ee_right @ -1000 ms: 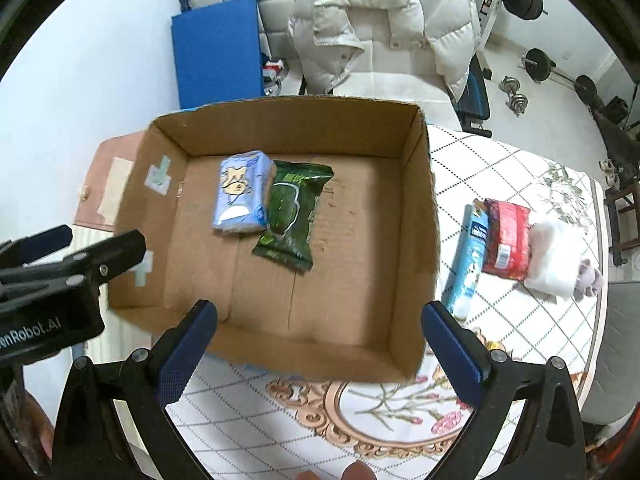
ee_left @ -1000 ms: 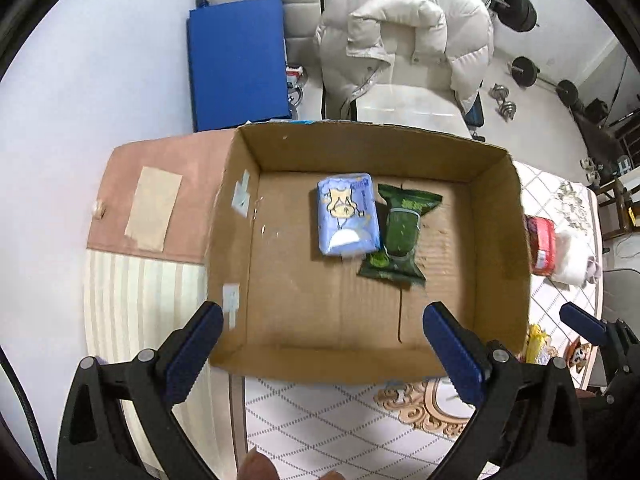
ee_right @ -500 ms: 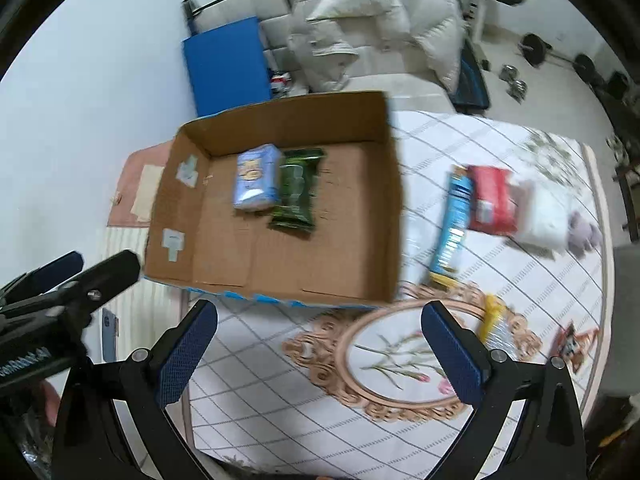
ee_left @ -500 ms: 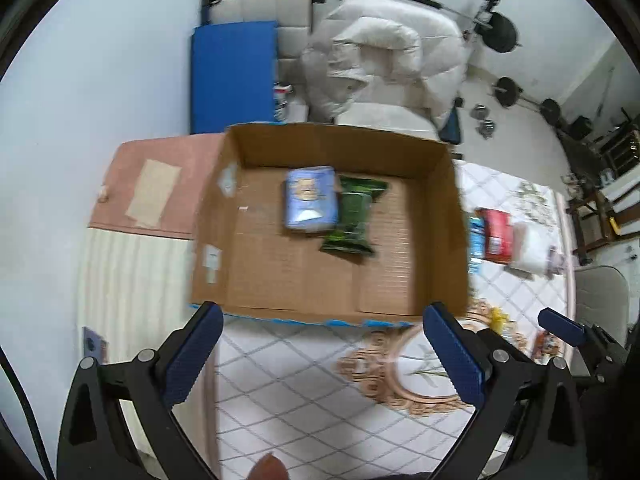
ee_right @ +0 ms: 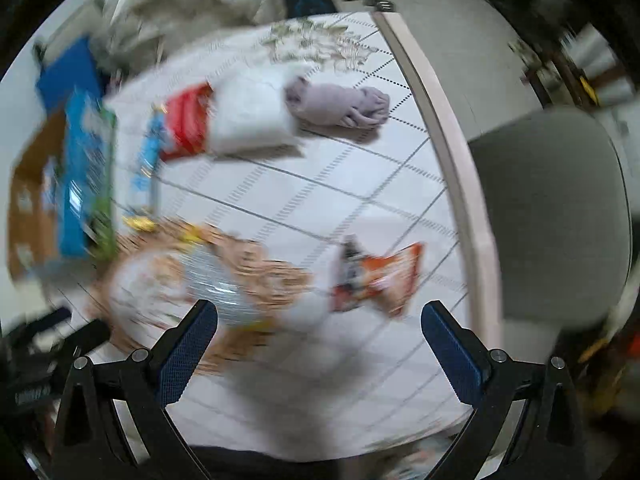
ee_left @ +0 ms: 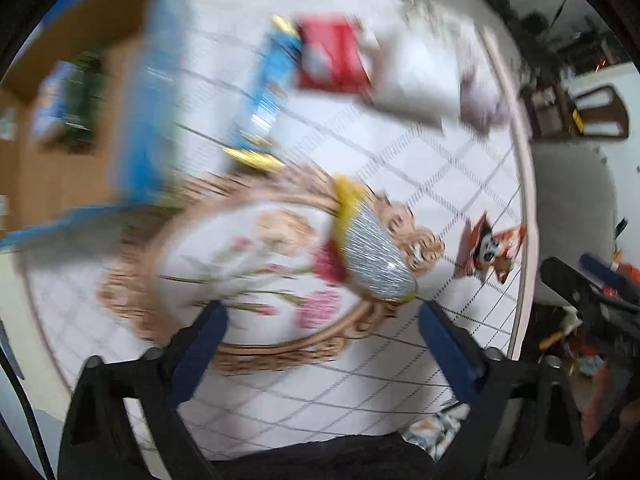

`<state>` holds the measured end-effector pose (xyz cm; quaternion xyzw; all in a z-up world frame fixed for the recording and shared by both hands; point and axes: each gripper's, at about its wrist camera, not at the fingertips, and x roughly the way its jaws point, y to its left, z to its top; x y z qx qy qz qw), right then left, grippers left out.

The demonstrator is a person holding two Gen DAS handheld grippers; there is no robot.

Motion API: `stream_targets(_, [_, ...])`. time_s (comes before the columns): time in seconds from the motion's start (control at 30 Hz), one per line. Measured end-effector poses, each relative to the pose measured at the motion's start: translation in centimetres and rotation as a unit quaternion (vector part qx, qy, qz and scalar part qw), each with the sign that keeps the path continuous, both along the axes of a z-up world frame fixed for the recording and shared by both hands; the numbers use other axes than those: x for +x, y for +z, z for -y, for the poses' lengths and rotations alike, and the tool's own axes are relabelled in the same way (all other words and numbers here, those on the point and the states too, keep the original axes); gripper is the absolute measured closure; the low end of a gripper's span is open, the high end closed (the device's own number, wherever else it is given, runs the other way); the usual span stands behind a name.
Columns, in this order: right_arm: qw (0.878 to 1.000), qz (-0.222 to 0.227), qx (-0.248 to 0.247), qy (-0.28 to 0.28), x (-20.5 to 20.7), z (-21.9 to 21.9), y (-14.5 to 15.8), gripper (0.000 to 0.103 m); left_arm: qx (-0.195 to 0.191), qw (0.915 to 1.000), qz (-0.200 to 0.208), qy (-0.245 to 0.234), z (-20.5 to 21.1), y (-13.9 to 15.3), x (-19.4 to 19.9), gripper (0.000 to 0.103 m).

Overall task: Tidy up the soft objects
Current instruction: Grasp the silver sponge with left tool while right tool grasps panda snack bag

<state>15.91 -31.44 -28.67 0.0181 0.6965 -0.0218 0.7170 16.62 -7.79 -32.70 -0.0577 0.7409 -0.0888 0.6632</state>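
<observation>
Both views are blurred by motion. My left gripper (ee_left: 322, 326) hangs over the patterned tablecloth (ee_left: 400, 176) with nothing between its fingers, and its jaws are closing. Just ahead of it lies a silver and yellow packet (ee_left: 370, 256). An orange snack packet (ee_left: 490, 246) lies to its right. My right gripper (ee_right: 318, 322) stands open and empty, with the orange snack packet (ee_right: 376, 276) just beyond it. Farther off lie a red packet (ee_right: 186, 126), a white packet (ee_right: 252, 114), a lilac cloth (ee_right: 340, 104) and a long blue packet (ee_left: 268, 88). The cardboard box (ee_left: 60, 160) with two packets sits at the left.
The table's right edge (ee_right: 452, 152) runs close beside the orange packet, with a grey chair seat (ee_right: 552, 216) past it. The other gripper's black body (ee_left: 588, 300) shows at the right of the left wrist view. A dark garment fills the bottom of both views.
Both grippers have swung to the right, away from the box and lower over the tablecloth. The box has slid to the left edge of both views, and the loose packets now lie ahead.
</observation>
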Motion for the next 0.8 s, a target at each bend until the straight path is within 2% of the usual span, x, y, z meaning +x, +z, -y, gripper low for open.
stream_targets(0.1, [0.991, -0.020, -0.047, 0.120, 0.5, 0.3, -2.6, 0.000, 0.018, 0.9990, -0.037, -0.016, 3.5, -3.8, 0.2, 0.018])
stream_targets(0.2, [0.963, -0.058, -0.092, 0.247, 0.4, -0.6, -6.3, 0.002, 0.040, 0.9973, -0.058, -0.020, 5.3, -6.1, 0.1, 0.018])
stream_targets(0.3, [0.938, -0.087, -0.110, 0.318, 0.2, -1.1, -9.9, 0.007, 0.058, 0.9960, -0.066, -0.016, 5.6, -7.1, 0.2, 0.018])
stream_targets(0.33, [0.933, -0.093, -0.114, 0.329, 0.1, -1.1, -10.7, 0.009, 0.062, 0.9957, -0.068, -0.015, 5.7, -7.3, 0.3, 0.018])
stream_targets(0.4, [0.918, -0.106, -0.130, 0.359, 0.0, -0.9, -13.2, 0.022, 0.074, 0.9946, -0.072, -0.011, 5.9, -7.8, 0.4, 0.018])
stream_targets(0.43, [0.917, -0.104, -0.129, 0.362, -0.1, -0.7, -13.6, 0.024, 0.076, 0.9943, -0.074, -0.010, 5.9, -8.0, 0.5, 0.018])
stream_targets(0.47, [0.926, -0.113, -0.107, 0.345, 0.1, -0.2, -14.0, 0.041, 0.074, 0.9943, -0.076, -0.006, 6.0, -8.1, 0.6, 0.018])
stream_targets(0.57, [0.958, -0.124, -0.054, 0.252, 1.1, 2.3, -14.1, 0.045, 0.075, 0.9940, -0.080, -0.001, 6.4, -8.3, 1.1, 0.018])
stream_targets(0.6, [0.974, -0.136, -0.014, 0.179, 1.8, 4.1, -14.2, 0.046, 0.075, 0.9939, -0.081, 0.000, 6.6, -8.3, 1.3, 0.018])
stream_targets(0.63, [0.980, -0.146, 0.010, 0.132, 2.1, 5.4, -14.4, 0.047, 0.073, 0.9937, -0.084, 0.003, 6.7, -8.4, 1.7, 0.018])
stream_targets(0.67, [0.985, -0.156, 0.050, 0.056, 2.3, 7.6, -14.6, 0.048, 0.068, 0.9935, -0.090, 0.009, 7.0, -8.8, 2.0, 0.018])
stream_targets(0.7, [0.985, -0.155, 0.072, 0.013, 2.3, 8.9, -14.7, 0.048, 0.065, 0.9932, -0.095, 0.015, 7.0, -9.0, 2.5, 0.018])
stream_targets(0.77, [0.981, -0.158, 0.108, -0.044, 2.1, 10.8, -15.0, 0.047, 0.055, 0.9927, -0.104, 0.026, 7.0, -9.5, 2.6, 0.018])
stream_targets(0.8, [0.978, -0.161, 0.119, -0.055, 2.0, 11.3, -15.2, 0.046, 0.054, 0.9924, -0.107, 0.028, 7.0, -9.8, 2.7, 0.018])
